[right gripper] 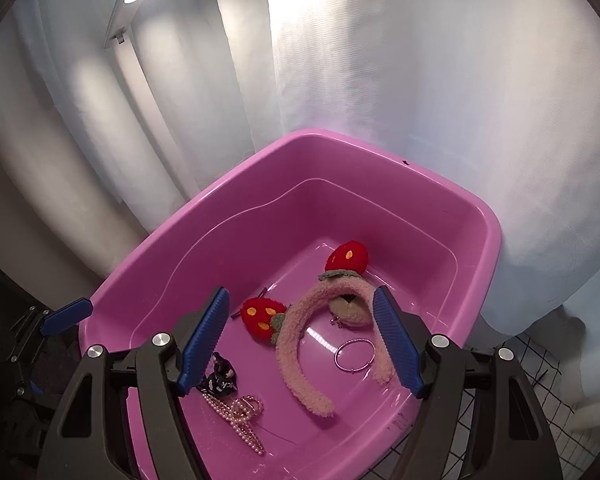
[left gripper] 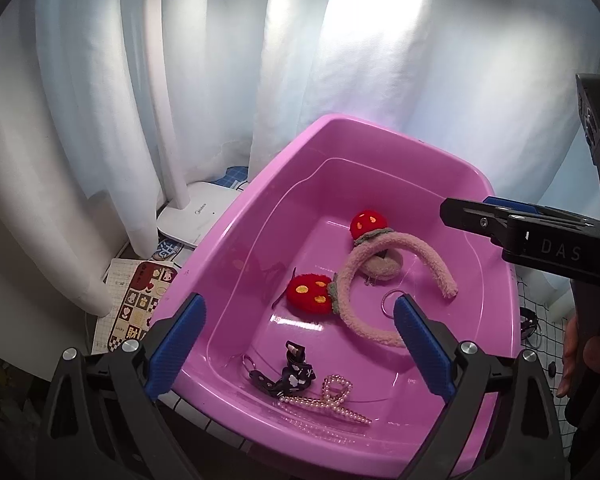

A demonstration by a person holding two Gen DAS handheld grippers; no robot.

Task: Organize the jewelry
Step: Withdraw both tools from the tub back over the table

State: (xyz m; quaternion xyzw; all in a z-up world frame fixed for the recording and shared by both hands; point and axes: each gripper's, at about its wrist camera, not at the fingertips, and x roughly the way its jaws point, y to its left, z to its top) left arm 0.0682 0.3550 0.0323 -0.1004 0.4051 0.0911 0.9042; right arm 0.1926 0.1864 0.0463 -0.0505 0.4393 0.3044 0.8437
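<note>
A pink plastic tub (left gripper: 220, 220) (right gripper: 172, 232) holds the jewelry. In it lies a fuzzy pink headband (left gripper: 352, 280) (right gripper: 296, 344) with two red strawberry plushes (left gripper: 310, 292) (right gripper: 260, 316). Near the front wall lie a pearl hair clip (left gripper: 332, 400) (right gripper: 240, 412) and a black patterned strap (left gripper: 288, 380) (right gripper: 220, 380). A thin metal bangle (left gripper: 385, 298) (right gripper: 337, 358) rests beside the headband. My left gripper (left gripper: 300, 344) hovers open over the tub's near side, nothing between its blue pads. My right gripper (right gripper: 300, 342) (left gripper: 472, 208) hangs open above the headband, empty.
White curtains hang close behind the tub. A white lamp base (left gripper: 196, 216) and a checkered card (left gripper: 140, 304) lie left of it. A black-lined grid mat (left gripper: 540, 320) (right gripper: 540, 360) covers the table on the right. A person's hand (left gripper: 576, 360) grips the right handle.
</note>
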